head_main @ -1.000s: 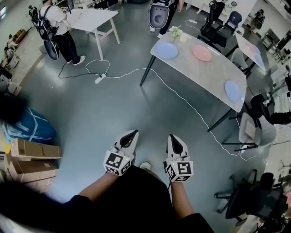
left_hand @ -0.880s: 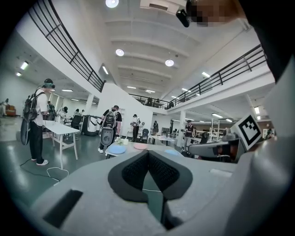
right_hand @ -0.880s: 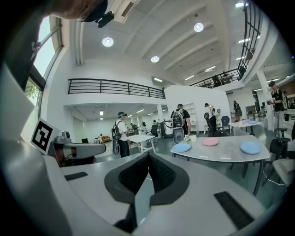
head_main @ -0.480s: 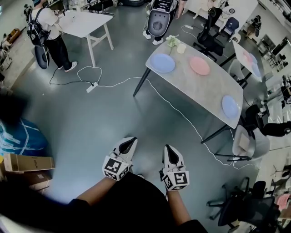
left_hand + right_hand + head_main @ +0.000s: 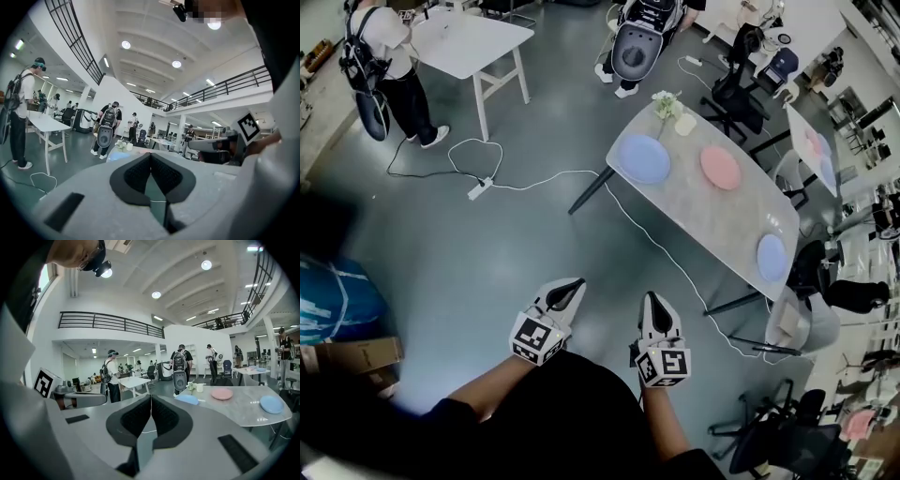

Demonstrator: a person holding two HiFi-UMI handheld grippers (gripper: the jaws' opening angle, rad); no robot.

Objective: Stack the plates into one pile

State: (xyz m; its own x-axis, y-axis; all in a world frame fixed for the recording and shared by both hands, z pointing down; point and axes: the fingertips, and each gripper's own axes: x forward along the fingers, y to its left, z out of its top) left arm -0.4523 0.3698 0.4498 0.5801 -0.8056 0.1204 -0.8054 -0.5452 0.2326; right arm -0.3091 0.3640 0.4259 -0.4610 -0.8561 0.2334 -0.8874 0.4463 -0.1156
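My left tongs (image 5: 575, 282) are closed, the two pads pressed flat together with nothing between them. My right tongs (image 5: 653, 299) are closed and empty as well. Both hang over bare grey floor (image 5: 487, 244), side by side and well apart from the bench (image 5: 694, 211).

All three plates lie separate on the bench. The near blue plate (image 5: 645, 158) sits by the corner at the end closest to me, just inside the long edge that faces me. The pink plate (image 5: 720, 168) lies further along, closer to the far long edge, with bare top between it and the blue one. The far blue plate (image 5: 772, 257) is at the opposite end, close to the short edge there and well apart from the other two. A small bunch of flowers (image 5: 666, 103) and a white cup (image 5: 685, 124) stand at the end beyond the near blue plate.

Between me and the bench the floor is open. A white cable (image 5: 661, 253) trails across it and runs along under the bench's near long edge. A chair (image 5: 802, 319) stands just beside the end with the far blue plate.
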